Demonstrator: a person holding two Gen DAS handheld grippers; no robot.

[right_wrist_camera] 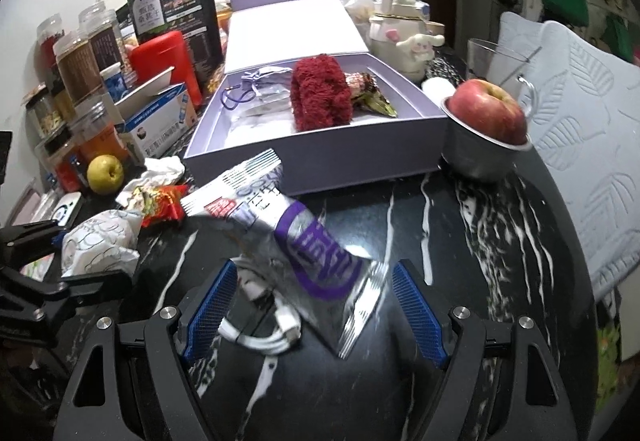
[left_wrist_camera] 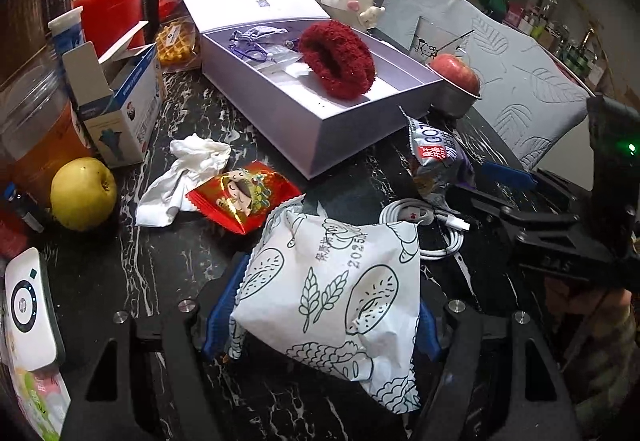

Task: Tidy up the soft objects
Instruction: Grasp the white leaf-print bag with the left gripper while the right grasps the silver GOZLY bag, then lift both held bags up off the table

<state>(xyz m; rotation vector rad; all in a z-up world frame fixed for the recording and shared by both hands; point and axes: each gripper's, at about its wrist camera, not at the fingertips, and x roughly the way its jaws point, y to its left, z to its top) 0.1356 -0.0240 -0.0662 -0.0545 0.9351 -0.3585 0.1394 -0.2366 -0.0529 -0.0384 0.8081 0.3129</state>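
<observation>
My left gripper (left_wrist_camera: pixel 320 313) is shut on a white snack bag with line drawings (left_wrist_camera: pixel 332 289), its blue pads pressing both sides; the bag also shows in the right wrist view (right_wrist_camera: pixel 100 245). My right gripper (right_wrist_camera: pixel 316 309) is open, its blue pads either side of a silver and purple snack packet (right_wrist_camera: pixel 288 241) that lies tilted over a coiled white cable (right_wrist_camera: pixel 260 337). The packet shows in the left wrist view (left_wrist_camera: pixel 436 157) too. A fluffy red scrunchie (left_wrist_camera: pixel 336 59) lies in the open lilac box (left_wrist_camera: pixel 360 121), also seen from the right wrist (right_wrist_camera: pixel 320 97).
A red snack packet (left_wrist_camera: pixel 244 197) and a crumpled white tissue (left_wrist_camera: pixel 184 173) lie on the black marble table (right_wrist_camera: pixel 460 241). A yellow apple (left_wrist_camera: pixel 82 193), cartons and jars crowd the left. A red apple in a steel cup (right_wrist_camera: pixel 486 121) stands right of the box, by a grey cushion (right_wrist_camera: pixel 580 145).
</observation>
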